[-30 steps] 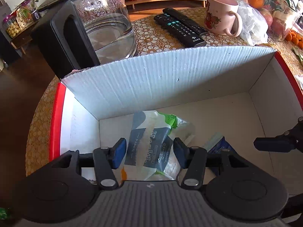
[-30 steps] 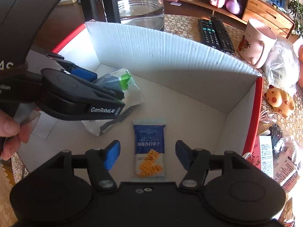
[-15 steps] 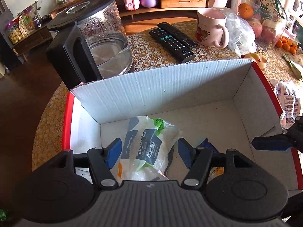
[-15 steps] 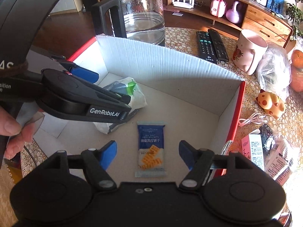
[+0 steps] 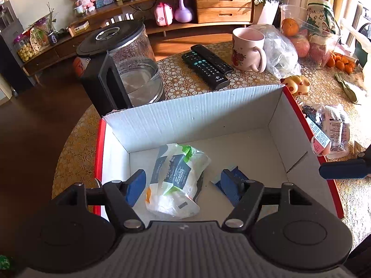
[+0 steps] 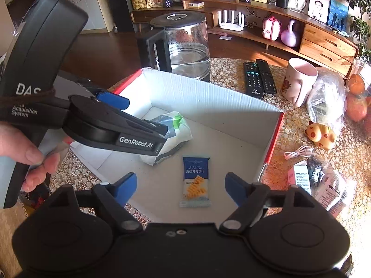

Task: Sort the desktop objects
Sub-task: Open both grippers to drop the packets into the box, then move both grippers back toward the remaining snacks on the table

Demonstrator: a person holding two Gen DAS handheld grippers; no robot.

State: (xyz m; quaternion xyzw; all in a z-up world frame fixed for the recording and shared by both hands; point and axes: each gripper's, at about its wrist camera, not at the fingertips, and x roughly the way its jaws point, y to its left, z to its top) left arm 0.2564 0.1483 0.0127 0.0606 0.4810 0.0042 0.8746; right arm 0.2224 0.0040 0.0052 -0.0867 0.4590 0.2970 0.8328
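The white-and-green snack bag and the blue cracker packet lie side by side on the floor of the red-edged box, so both the left gripper and the right gripper hover above, spread wide and empty.

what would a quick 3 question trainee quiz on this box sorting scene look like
1. True or false: the blue cracker packet lies inside the cardboard box.
2. Which stands just behind the box's far wall? A) glass kettle B) pink mug C) toy pig
3. Fill in: the jaws of the left gripper and the right gripper are both ____.

Key: 1 true; 2 A; 3 open, neither holding anything.
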